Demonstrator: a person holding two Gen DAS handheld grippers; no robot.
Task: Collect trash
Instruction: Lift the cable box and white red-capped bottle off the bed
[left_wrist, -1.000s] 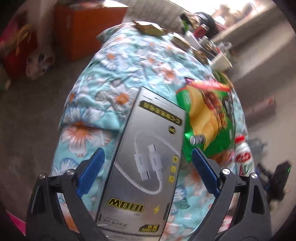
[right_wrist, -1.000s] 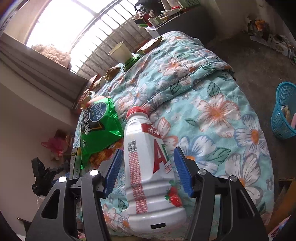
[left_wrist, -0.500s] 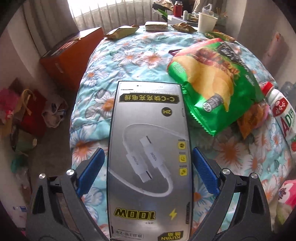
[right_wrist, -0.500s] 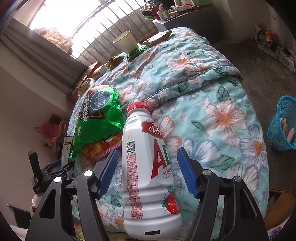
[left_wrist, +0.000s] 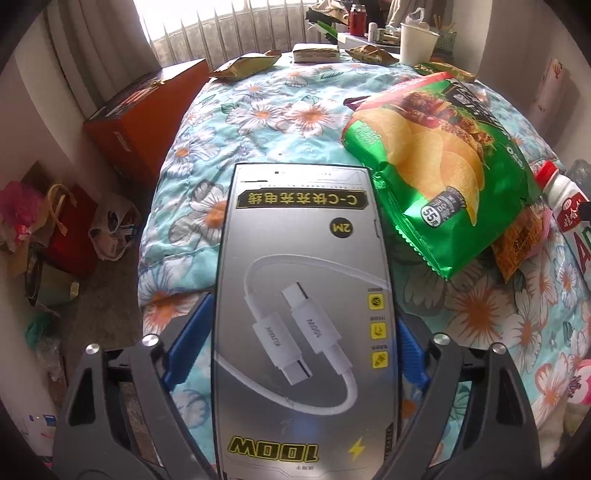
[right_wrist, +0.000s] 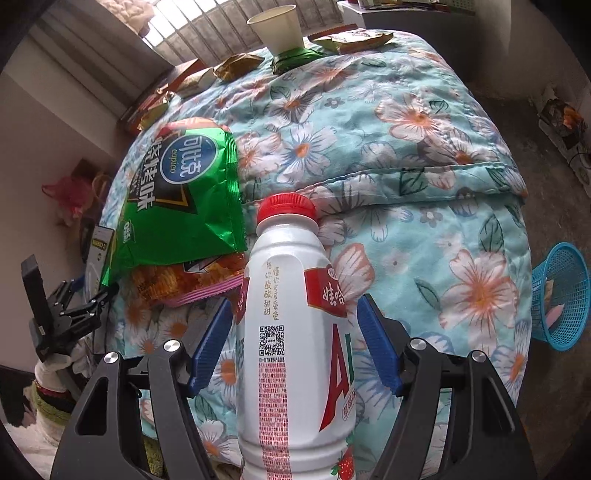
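Observation:
My left gripper (left_wrist: 303, 332) is shut on a silver cable box (left_wrist: 303, 295), its blue fingers pressed to the box's long sides over the floral bedspread (left_wrist: 277, 118). My right gripper (right_wrist: 295, 339) is shut on a white milk bottle (right_wrist: 295, 332) with a red cap; the bottle also shows at the right edge of the left wrist view (left_wrist: 565, 206). A green chip bag (left_wrist: 443, 155) lies on the bed between them, also in the right wrist view (right_wrist: 177, 199), over an orange snack bag (right_wrist: 184, 280).
A paper cup (right_wrist: 277, 26) and several small wrappers (right_wrist: 236, 64) lie at the bed's far end. A blue mesh basket (right_wrist: 561, 295) stands on the floor to the right. An orange box (left_wrist: 144, 107) and bags (left_wrist: 66, 229) sit left of the bed.
My left gripper has closed onto the cable box and swung to face straight down the bed. My right gripper has narrowed onto the bottle and tilted toward the bed's far end.

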